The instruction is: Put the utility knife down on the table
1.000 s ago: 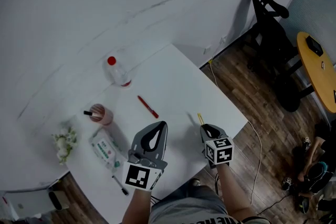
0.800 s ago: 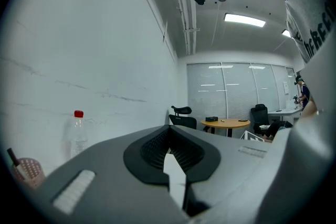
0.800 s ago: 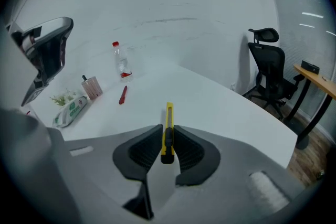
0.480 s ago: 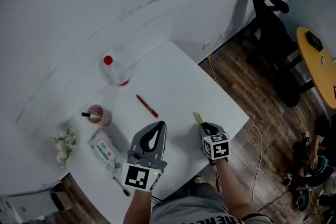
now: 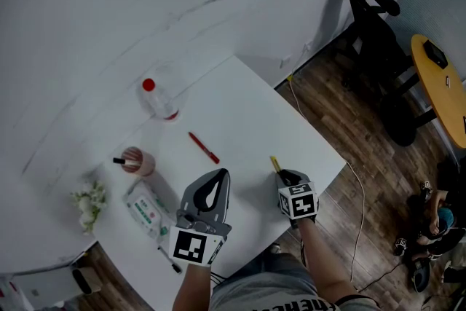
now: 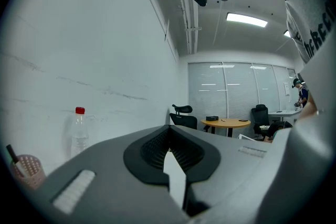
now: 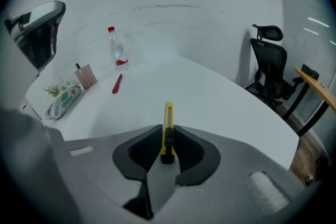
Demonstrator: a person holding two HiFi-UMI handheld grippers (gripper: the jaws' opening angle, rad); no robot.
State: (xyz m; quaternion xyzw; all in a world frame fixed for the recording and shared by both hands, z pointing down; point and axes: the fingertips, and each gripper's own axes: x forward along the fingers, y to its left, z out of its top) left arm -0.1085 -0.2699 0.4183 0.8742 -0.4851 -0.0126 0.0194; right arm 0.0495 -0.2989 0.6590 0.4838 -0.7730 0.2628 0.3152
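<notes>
A yellow utility knife (image 7: 168,122) is clamped between the jaws of my right gripper (image 7: 168,139), its tip pointing out over the white table (image 7: 210,97). In the head view the right gripper (image 5: 286,176) sits near the table's front right corner with the knife (image 5: 275,164) sticking out ahead of it. Whether the knife touches the tabletop cannot be told. My left gripper (image 5: 218,177) hovers over the table's front edge, jaws shut with nothing between them (image 6: 169,136).
On the table stand a red-capped bottle (image 5: 156,100), a red pen (image 5: 204,147), a pink cup (image 5: 137,159), a wipes pack (image 5: 148,209), flowers (image 5: 87,204) and a black pen (image 5: 166,258). An office chair (image 5: 371,33) and a yellow round table (image 5: 437,91) are to the right.
The right gripper with the knife has shifted only slightly. The left gripper has stayed where it was.
</notes>
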